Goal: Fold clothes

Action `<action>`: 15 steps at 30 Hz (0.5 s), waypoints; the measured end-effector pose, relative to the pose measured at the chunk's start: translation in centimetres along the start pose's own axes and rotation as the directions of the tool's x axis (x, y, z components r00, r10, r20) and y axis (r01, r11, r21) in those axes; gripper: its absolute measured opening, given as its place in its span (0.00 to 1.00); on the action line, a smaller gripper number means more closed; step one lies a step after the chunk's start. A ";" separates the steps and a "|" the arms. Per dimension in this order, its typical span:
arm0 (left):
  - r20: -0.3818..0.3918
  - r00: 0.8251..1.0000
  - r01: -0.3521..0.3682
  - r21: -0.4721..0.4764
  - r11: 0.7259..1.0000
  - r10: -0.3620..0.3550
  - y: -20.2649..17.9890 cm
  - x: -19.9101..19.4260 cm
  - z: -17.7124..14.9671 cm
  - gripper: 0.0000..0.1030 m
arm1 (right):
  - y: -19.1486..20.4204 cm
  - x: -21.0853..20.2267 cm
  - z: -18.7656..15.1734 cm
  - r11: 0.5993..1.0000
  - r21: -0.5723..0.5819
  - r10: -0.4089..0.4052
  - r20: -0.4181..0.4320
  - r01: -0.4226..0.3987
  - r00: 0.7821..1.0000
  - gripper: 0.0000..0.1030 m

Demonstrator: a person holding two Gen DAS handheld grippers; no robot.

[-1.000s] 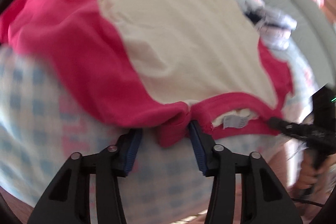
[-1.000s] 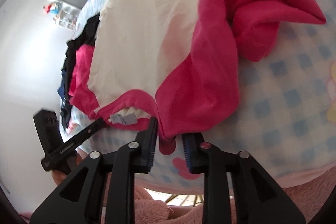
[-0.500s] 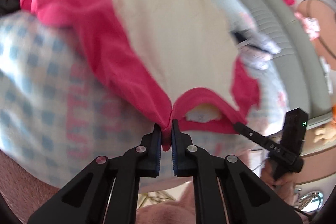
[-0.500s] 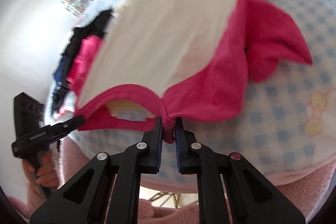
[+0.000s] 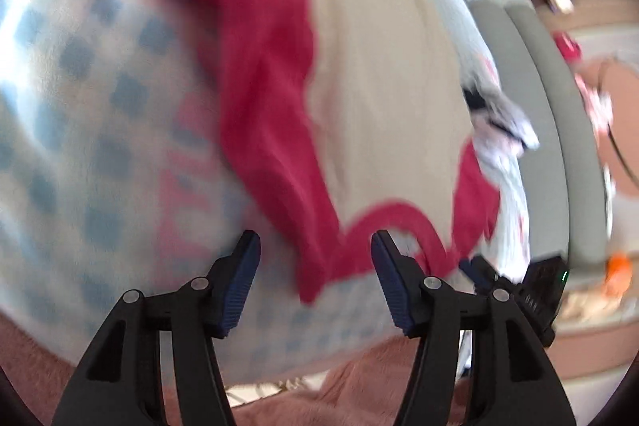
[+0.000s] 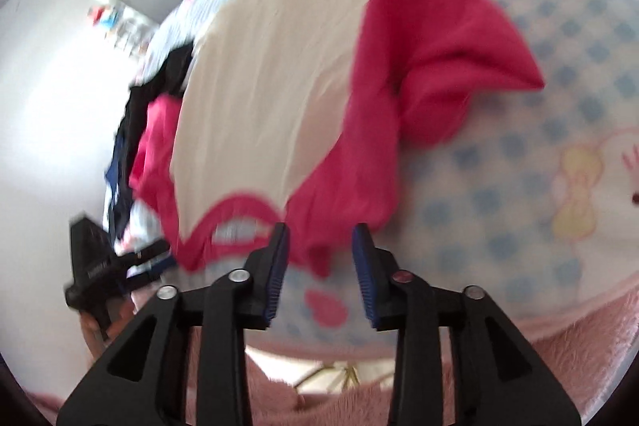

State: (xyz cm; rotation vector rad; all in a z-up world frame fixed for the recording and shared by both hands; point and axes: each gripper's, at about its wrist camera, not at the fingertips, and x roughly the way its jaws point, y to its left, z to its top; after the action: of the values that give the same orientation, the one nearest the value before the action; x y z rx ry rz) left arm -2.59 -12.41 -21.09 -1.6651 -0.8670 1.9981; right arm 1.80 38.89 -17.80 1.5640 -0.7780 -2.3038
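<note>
A cream shirt with pink sleeves and pink collar [image 5: 383,86] [image 6: 279,86] lies flat on a blue-checked blanket [image 5: 100,130] [image 6: 539,186], collar towards me. My left gripper [image 5: 315,250] has its jaws opening; the pink shoulder seam lies between the pads, which no longer press it. My right gripper [image 6: 319,242] is opening too, with the other pink shoulder edge loose between its pads. The left gripper also shows in the right wrist view [image 6: 104,266], and the right gripper in the left wrist view [image 5: 531,286].
A heap of dark and pink clothes [image 6: 139,130] lies at the blanket's far left edge. White patterned garments [image 5: 503,130] sit beyond the shirt. A grey sofa [image 5: 551,130] runs along the right. Pink fleece [image 6: 559,366] is below the grippers.
Both grippers were shut on the pink shoulders half a second ago; both have since let go and stand apart. The shirt has settled on the blanket, and the left view has rolled.
</note>
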 end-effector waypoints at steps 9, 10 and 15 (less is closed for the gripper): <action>0.055 0.998 -0.025 0.063 0.998 0.022 -1.7 2.4 1.3 0.25 | -0.5 2.8 0.5 0.999 0.044 0.010 -0.010 -0.010 1.000 0.35; 0.059 0.998 -0.018 0.057 0.998 0.014 -1.5 2.2 1.3 0.25 | -0.5 2.7 0.4 0.999 0.042 0.012 -0.008 -0.012 1.000 0.35; 0.040 0.999 0.021 -0.001 1.000 -0.021 0.7 2.5 1.4 0.29 | -1.3 3.5 0.3 0.996 0.087 0.023 -0.002 -0.023 1.000 0.40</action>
State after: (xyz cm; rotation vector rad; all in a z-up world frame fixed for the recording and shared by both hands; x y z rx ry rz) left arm -4.48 -11.58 -23.27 -1.6155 -0.8965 2.0229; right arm 0.31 38.36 -21.20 1.5858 -0.9025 -2.2789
